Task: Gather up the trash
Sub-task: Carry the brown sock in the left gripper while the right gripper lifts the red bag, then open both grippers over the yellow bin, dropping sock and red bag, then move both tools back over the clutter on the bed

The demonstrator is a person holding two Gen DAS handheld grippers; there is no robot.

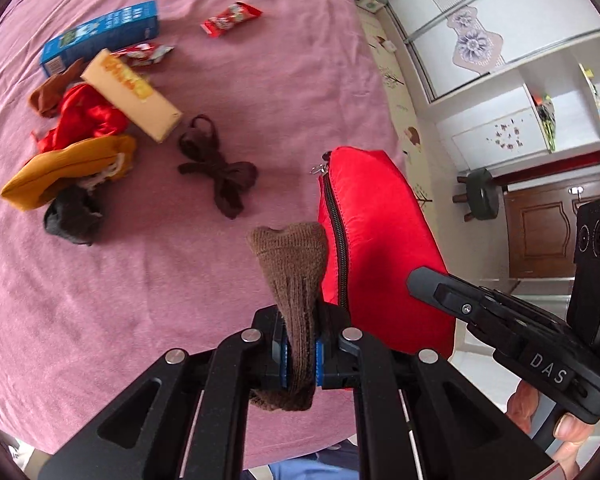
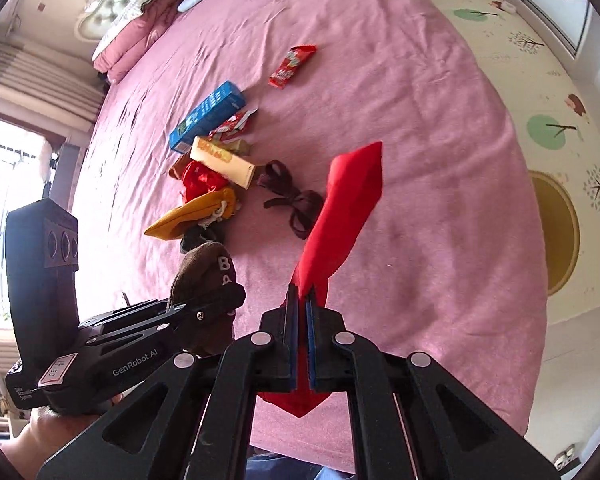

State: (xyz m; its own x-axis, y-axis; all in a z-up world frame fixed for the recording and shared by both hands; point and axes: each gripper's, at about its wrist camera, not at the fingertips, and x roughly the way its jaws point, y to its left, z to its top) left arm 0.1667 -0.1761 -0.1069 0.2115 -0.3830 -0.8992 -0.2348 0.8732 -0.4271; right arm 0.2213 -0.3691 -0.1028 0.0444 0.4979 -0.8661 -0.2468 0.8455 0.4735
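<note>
My left gripper [image 1: 300,354] is shut on a brown knitted sock [image 1: 294,276] and holds it above the pink bed, just left of the red zip bag [image 1: 374,240]. My right gripper [image 2: 302,344] is shut on an edge of that red bag [image 2: 346,208] and holds it up. The bag's zipper [image 1: 338,236] faces the sock. A red snack wrapper [image 1: 231,19] lies far back on the bed, also seen in the right wrist view [image 2: 292,66]. A blue box [image 1: 100,38], a cream box [image 1: 134,94] and a torn red wrapper [image 1: 144,54] lie in a pile at the left.
The pile also holds red cloth [image 1: 86,116], a mustard sock [image 1: 68,170], a black sock [image 1: 72,216] and a rust sock [image 1: 50,96]. A dark brown stocking [image 1: 216,172] lies apart. The pink bedsheet [image 1: 180,280] ends at the right; cupboards [image 1: 500,60] and a stool [image 1: 480,194] stand beyond.
</note>
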